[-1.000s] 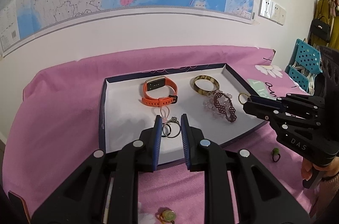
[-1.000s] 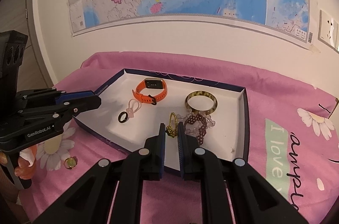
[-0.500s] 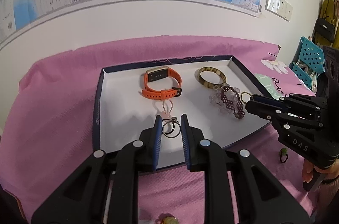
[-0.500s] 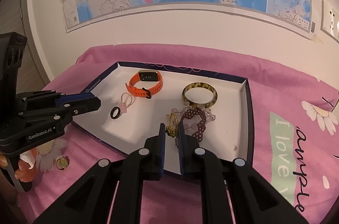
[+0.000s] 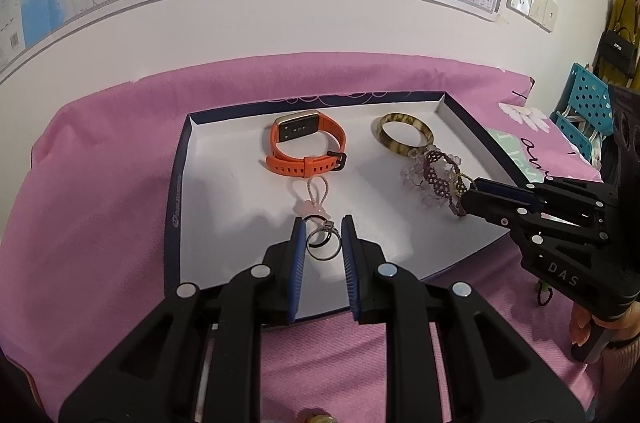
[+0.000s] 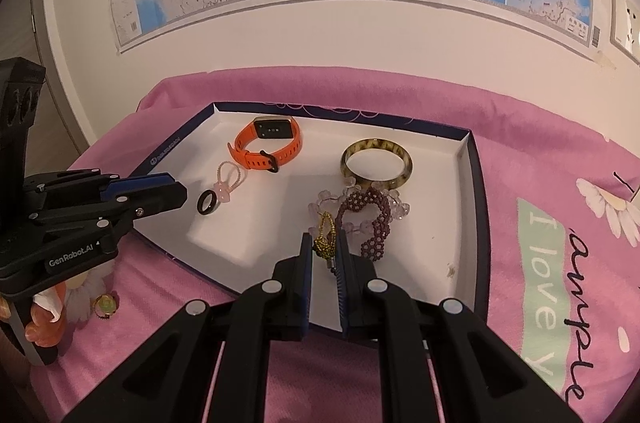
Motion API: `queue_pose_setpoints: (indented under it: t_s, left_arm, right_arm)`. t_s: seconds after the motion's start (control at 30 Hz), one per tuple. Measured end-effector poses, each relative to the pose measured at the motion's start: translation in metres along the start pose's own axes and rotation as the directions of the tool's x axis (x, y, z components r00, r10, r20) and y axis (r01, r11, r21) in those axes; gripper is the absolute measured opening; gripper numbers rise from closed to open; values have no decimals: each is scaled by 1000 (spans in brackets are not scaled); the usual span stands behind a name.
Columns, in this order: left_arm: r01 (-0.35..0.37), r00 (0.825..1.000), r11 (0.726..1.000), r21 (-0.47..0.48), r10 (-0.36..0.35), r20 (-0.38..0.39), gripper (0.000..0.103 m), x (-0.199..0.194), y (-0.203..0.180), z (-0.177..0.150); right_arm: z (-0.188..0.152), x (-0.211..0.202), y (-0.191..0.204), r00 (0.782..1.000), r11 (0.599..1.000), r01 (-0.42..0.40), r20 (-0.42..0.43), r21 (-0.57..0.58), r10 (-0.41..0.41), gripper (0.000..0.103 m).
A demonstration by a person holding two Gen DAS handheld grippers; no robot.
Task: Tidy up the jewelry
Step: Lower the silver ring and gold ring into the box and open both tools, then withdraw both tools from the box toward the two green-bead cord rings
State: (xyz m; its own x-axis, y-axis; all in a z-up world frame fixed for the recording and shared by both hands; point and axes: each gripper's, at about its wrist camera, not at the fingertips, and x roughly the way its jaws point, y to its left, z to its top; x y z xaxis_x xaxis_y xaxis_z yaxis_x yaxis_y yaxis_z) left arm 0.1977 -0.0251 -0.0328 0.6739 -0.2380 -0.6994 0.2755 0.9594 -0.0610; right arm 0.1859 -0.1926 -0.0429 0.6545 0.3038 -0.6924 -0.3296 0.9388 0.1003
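A white tray with a dark blue rim [image 5: 176, 207] [image 6: 476, 207] lies on the pink cloth. In it are an orange watch [image 5: 306, 143] [image 6: 268, 145], a brown bangle [image 5: 405, 134] [image 6: 376, 163], a purple beaded bracelet [image 5: 438, 179] [image 6: 370, 219], a pink loop charm [image 5: 314, 197] [image 6: 228, 181] and a black ring [image 6: 209, 202]. My left gripper [image 5: 324, 229] is shut on a silver ring [image 5: 323, 243] over the tray. My right gripper [image 6: 321, 243] is shut on a gold beaded piece [image 6: 325, 239] over the tray's front.
A green stone ring [image 6: 105, 305] lies on the cloth left of the tray, and also shows at the bottom of the left wrist view [image 5: 316, 415]. A small dark loop [image 5: 544, 293] lies on the cloth at the right. A map hangs on the wall behind.
Both grippers have come lower and closer over the tray, each still holding its piece. The right gripper's gold piece now hangs beside the purple bracelet.
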Motion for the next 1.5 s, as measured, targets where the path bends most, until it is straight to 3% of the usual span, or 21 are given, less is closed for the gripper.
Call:
queue_pose_setpoints:
  t_s: [0.57, 0.77, 1.17, 1.27, 1.5]
  left_arm:
    - [-3, 999, 1000, -2, 3, -32, 19, 9, 0, -4]
    - [-7, 1000, 1000, -6, 7, -12, 32, 2, 1, -4]
    - [-25, 997, 1000, 6, 25, 71, 54, -33, -1, -7]
    - [-36, 994, 999, 1, 36, 103, 64, -48, 2, -11]
    - [-65, 985, 998, 4, 64, 162, 75, -80, 9, -31]
  right_arm:
    - [-1, 7, -4, 1000, 1000, 13, -29, 23, -12, 11]
    - [-1, 3, -6, 1000, 999, 13, -17, 38, -12, 12]
    - [0, -22, -3, 998, 999, -3, 56, 45, 1, 25]
    - [-2, -35, -1, 996, 999, -6, 86, 42, 2, 34]
    - [-12, -66, 2, 991, 999, -9, 136, 43, 3, 44]
